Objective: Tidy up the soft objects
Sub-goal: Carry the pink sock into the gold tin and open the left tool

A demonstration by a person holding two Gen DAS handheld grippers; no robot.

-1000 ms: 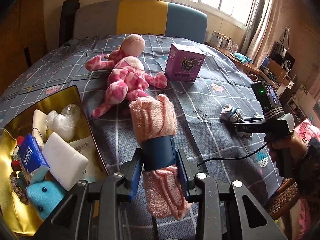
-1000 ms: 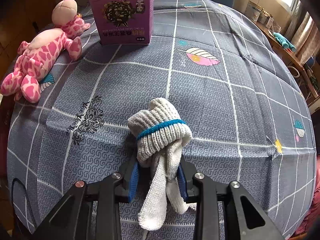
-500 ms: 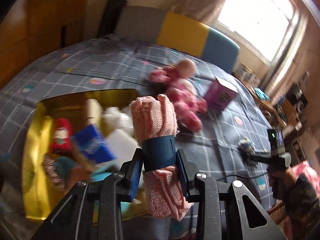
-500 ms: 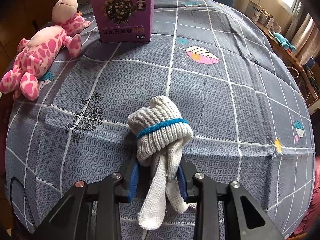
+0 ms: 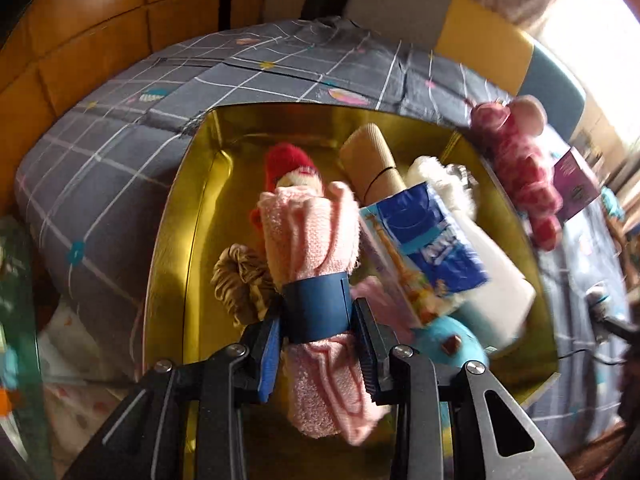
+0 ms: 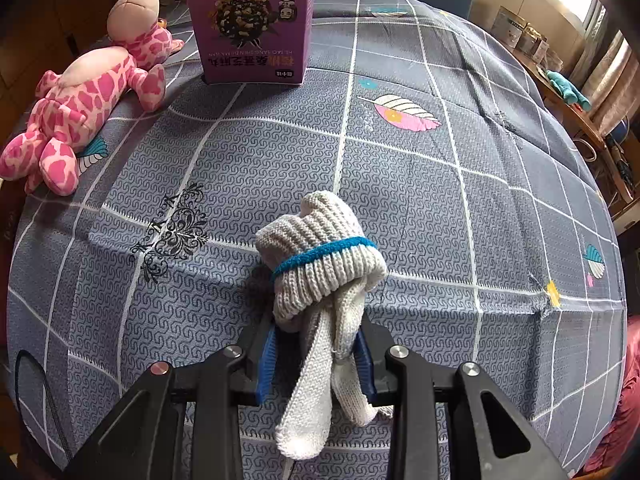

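The left gripper point(image 5: 318, 350) is clamped on a rolled pink towel point(image 5: 316, 248) by its blue band, held above the gold tray point(image 5: 176, 216), whose floor below is crowded with a tan scrunchie point(image 5: 240, 280), a red plush point(image 5: 288, 168), a blue tissue pack point(image 5: 432, 240), a white foam block point(image 5: 500, 280) and a teal plush point(image 5: 452, 340) (the view is blurred). The right gripper point(image 6: 316, 356) pinches a grey knit glove point(image 6: 320, 268) that rests on the grey checked cloth point(image 6: 440, 184), well apart from the pink spotted plush point(image 6: 84, 96) and the purple box point(image 6: 252, 28) at the far side.
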